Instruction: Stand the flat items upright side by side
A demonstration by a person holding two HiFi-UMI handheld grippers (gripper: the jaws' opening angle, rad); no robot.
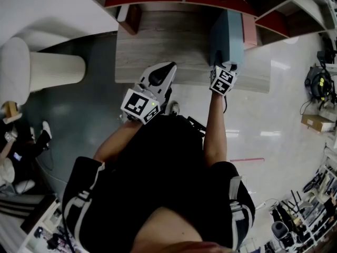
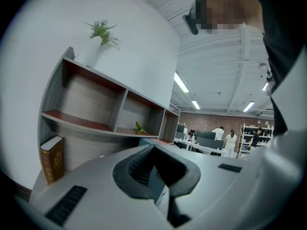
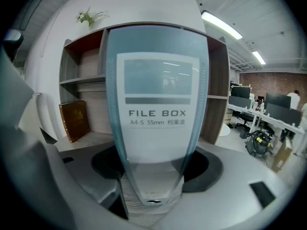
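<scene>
**Spotter:** What's the label say?

**Me:** Reading it off the right gripper view: "FILE BOX" in capitals, then "A4-S 55mm" and three Chinese characters below. There's a blank grey window above. All of that is on the spine of the blue file box point(image 3: 157, 109)

**Spotter:** Which way is it sitting?

**Me:** Upright on the bench point(image 1: 158, 51), long axis vertical. The spine faces me and the body runs away toward the shelf unit point(image 3: 91, 66). A pink item point(image 1: 249, 29) stands just beside it, on its right in the head view

**Spotter:** Jaws?

**Me:** My right gripper point(image 3: 154, 176) has its jaws spread wide either side of the spine's foot. The box is between them but I see no squeeze, so I'm calling it released. My left gripper point(image 2: 154, 172) is clenched on nothing, at the bench's near edge

**Spotter:** Any other print?

**Me:** A brown book point(image 3: 74, 120) stands at the left of the bench, well apart from the box. Its gold lettering is too small to read
</scene>
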